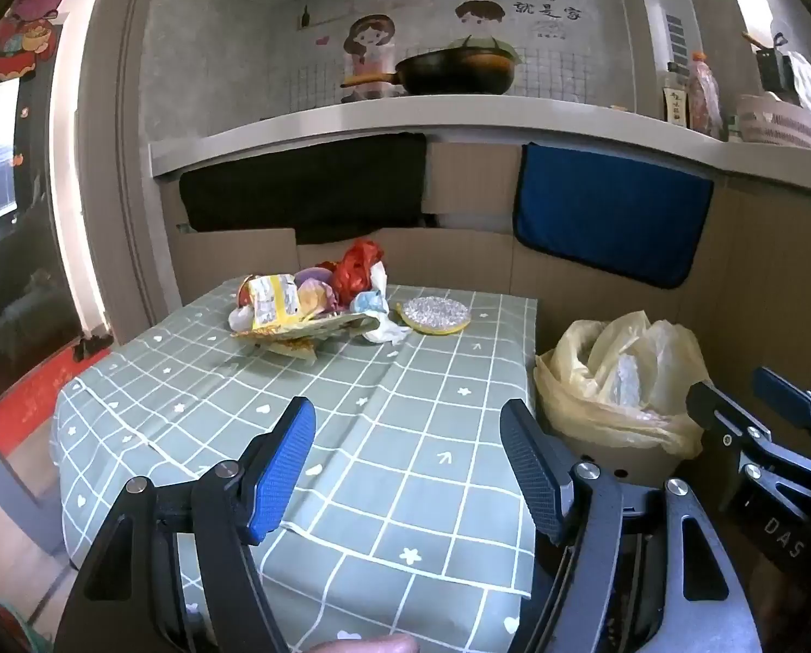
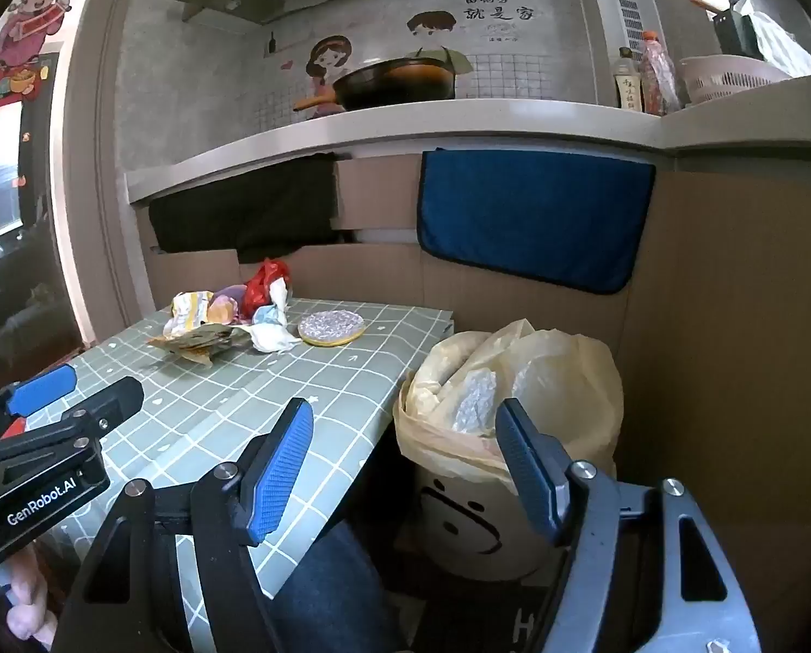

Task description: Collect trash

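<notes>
Sensibly, the table (image 1: 383, 435), under its green checked cloth, stands hard against the lined bin (image 2: 492, 490), so that anything lifted off the top need only travel a short way sideways to drop into the yellow bag (image 2: 557, 370). That bag is folded over the bin's rim, mouth wide open, with some clear wrapping already inside. The trash pile (image 1: 313, 299) sits near the table's far edge, well apart from both tools: crumpled snack wrappers, a red plastic bag, white tissue, all light and loosely heaped, likely to shift or scatter when pinched. Just beside it lies a round glittery coaster (image 1: 433, 316), probably not rubbish. The left gripper (image 1: 408, 468) hovers over the near cloth, jaws spread wide and empty; the right gripper (image 2: 405, 468) hangs likewise agape, holding nothing, between table edge and bin.
</notes>
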